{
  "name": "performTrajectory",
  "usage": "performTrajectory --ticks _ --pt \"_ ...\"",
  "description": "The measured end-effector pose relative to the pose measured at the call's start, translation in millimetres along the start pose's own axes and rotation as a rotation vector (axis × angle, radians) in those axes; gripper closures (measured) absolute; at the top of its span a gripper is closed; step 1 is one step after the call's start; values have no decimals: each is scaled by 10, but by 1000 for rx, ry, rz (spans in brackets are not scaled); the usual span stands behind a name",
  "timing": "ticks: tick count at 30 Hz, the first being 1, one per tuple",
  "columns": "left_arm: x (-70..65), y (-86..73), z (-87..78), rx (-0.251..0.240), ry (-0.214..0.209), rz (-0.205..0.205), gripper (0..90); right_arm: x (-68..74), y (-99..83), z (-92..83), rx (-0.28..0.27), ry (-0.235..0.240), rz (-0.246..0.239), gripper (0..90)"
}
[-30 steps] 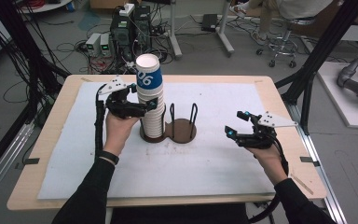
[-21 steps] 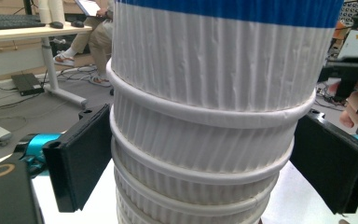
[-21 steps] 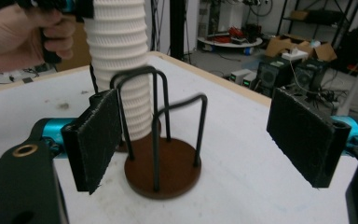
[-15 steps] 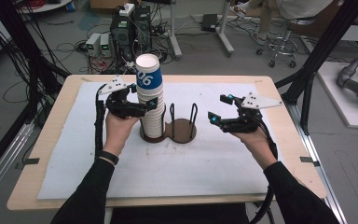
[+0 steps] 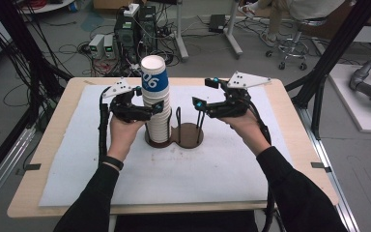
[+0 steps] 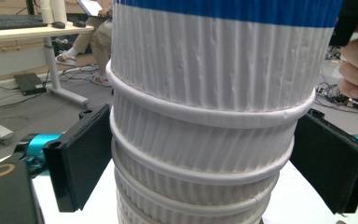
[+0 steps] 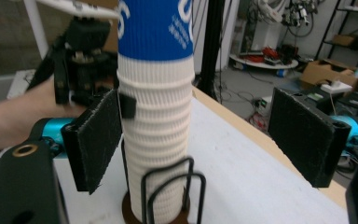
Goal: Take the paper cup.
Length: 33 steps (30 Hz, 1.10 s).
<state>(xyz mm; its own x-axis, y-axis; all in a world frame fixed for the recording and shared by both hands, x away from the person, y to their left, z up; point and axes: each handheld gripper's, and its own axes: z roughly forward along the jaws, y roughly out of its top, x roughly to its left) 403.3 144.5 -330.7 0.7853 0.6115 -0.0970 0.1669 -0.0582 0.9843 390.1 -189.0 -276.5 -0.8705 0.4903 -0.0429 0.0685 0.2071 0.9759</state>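
Note:
A tall stack of white ribbed paper cups (image 5: 157, 118) stands in one ring of a brown two-ring holder (image 5: 189, 136). Its top cup (image 5: 153, 77) has a blue band with white digits. My left gripper (image 5: 150, 110) is shut on the stack at mid height; in the left gripper view both pads (image 6: 81, 158) press the rims of the stack (image 6: 205, 140). My right gripper (image 5: 202, 93) hovers open to the right of the stack, above the holder's empty ring, jaws pointing at the cups. In the right gripper view the stack (image 7: 156, 140) stands beyond the wide jaws, apart from them.
Black wire uprights (image 5: 200, 116) rise from the empty ring, also close in front in the right gripper view (image 7: 172, 191). A white mat (image 5: 198, 169) covers the wooden table (image 5: 294, 145). Black frame posts (image 5: 319, 72) flank the table; electronics (image 5: 125, 34) and a stool (image 5: 292, 46) sit behind.
My right gripper has risen and swung left from the table's right side toward the cup stack. The left gripper and the stack have stayed put.

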Motion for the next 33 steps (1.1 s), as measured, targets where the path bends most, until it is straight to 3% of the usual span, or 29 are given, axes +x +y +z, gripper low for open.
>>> performTrajectory --ticks 6,15,18,26,33 --pt "0 1 1 1 -1 0 104 13 189 197 -26 36 23 189" --pt "1 4 -4 5 -2 3 104 121 425 543 -4 95 31 189" --pt "1 4 -4 5 -2 4 104 157 470 643 11 102 22 189" --pt "4 2 -1 2 -4 3 105 165 575 874 46 120 69 189" --pt "3 3 -7 4 -1 2 105 189 615 1027 78 115 75 189"
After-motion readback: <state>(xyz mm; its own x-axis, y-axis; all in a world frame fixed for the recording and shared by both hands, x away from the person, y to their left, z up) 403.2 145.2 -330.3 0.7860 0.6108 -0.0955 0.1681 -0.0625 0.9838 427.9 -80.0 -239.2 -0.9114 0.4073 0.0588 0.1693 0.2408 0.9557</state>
